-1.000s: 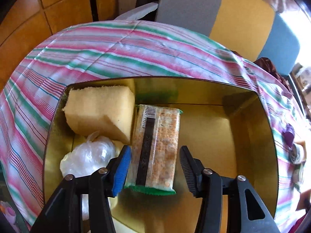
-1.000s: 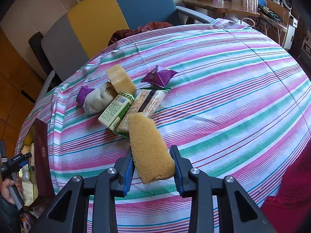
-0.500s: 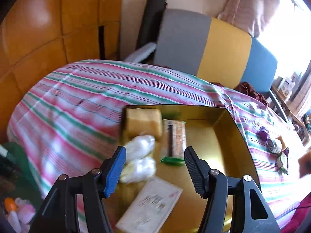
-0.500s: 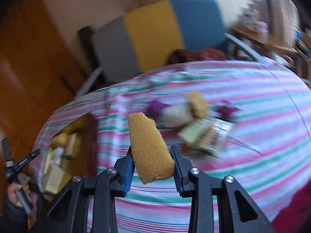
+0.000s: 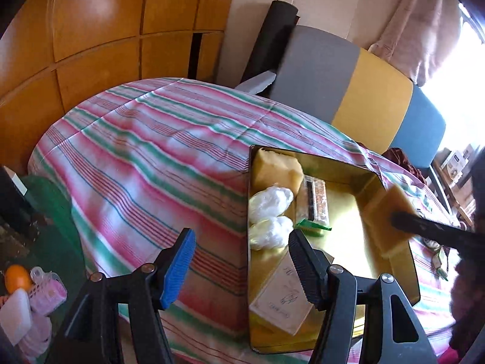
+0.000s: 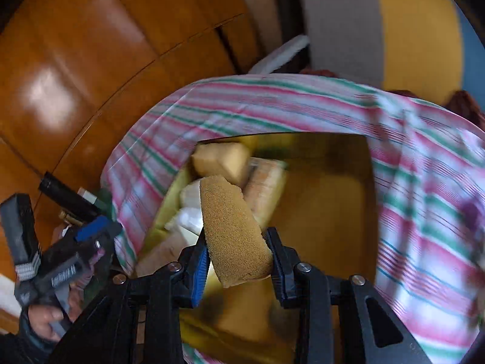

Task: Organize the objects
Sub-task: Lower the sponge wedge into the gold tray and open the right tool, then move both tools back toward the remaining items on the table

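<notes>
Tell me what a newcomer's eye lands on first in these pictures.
First, the brown sponge clamped in the right claw, held above the gold box on the striped tablecloth. Next, the box's contents along its left side: a yellow sponge, two white wrapped bundles and a snack bar. The left claw hangs open and empty by the box's near left edge.

Your left hand-held gripper [image 5: 239, 259] stands with its jaws apart and nothing between them, having just been opening, above the near left edge of the gold box [image 5: 391, 276] on the striped surface [image 5: 145, 151]. Inside the box you see a yellow sponge block [image 5: 275, 168], two white plastic-wrapped bundles [image 5: 269, 212], a wrapped snack bar [image 5: 315, 201] and a pale card packet [image 5: 285, 297]. At the right rim, your right hand-held gripper [image 5: 403, 224] enters clamped on a tan sponge [image 5: 385, 209].
</notes>
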The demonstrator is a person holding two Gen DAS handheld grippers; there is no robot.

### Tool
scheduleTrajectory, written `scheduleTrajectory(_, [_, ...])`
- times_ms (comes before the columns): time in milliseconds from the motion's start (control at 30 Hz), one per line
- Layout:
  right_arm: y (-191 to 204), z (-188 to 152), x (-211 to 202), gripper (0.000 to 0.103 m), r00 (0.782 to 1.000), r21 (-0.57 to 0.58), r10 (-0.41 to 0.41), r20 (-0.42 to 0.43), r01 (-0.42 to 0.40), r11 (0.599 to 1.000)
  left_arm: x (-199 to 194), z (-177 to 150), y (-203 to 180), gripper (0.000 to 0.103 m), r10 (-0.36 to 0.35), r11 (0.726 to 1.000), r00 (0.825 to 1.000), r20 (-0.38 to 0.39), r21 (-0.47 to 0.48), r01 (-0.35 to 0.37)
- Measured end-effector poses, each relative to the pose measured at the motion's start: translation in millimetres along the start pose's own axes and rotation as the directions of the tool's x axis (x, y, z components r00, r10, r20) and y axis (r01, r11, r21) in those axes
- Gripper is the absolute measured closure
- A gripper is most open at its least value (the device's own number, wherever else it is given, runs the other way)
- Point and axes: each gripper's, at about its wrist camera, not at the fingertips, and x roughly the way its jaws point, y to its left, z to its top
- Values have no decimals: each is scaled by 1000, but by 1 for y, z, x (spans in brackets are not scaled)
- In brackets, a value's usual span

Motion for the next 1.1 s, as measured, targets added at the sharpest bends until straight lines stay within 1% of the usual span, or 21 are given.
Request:
scheduleTrajectory(67, [12,8,23,66,999,-38,6,-41,-8,999,0,-2,4,37,1,1000,1000,-6,-10,-1])
scheduleTrajectory(100, [17,10,33,65,998,-48,-1,-59,-1,999,0,-4,5,36,-1,1000,1000,-7,-16,1])
scheduleTrajectory(133, [16,11,41,59,997,-53,-17,-71,14,998,0,-5,7,35,1,1000,1000,-6,-21,-1])
scheduleTrajectory(200, [17,11,49,57,995,-61,-16,-94,10,998,-1,-6,8,33,2,1000,1000,-4,-23,-3])
scheduleTrajectory(267, [13,7,47,50,995,-45,-2,-96,-2,999,-3,-8,8,33,6,1000,1000,0,-19,-6])
scheduleTrajectory(300, [11,5,45,39,996,-35,5,-92,-9,999,-4,-9,8,33,11,1000,1000,6,-13,-11])
scheduleTrajectory(333, [10,3,43,35,996,-26,9,-87,-11,1000,-5,-10,7,32,16,1000,1000,11,-9,-16])
scheduleTrajectory(467, [6,-6,24,35,999,-15,1,-52,-2,1000,-11,-10,2,32,21,1000,999,34,4,-22])
scheduleTrajectory(667, [0,-26,-3,35,997,-19,-71,-10,71,997,-22,-12,-20,30,43,997,996,77,66,-48])
scheduleTrajectory(867, [-5,-49,-28,35,988,-37,-154,32,155,987,-29,-16,-46,29,23,990,996,91,135,-35])
scheduleTrajectory(1100, [-25,-69,-57,35,976,9,-204,70,204,979,-33,-23,-85,29,-16,973,996,86,231,-5])
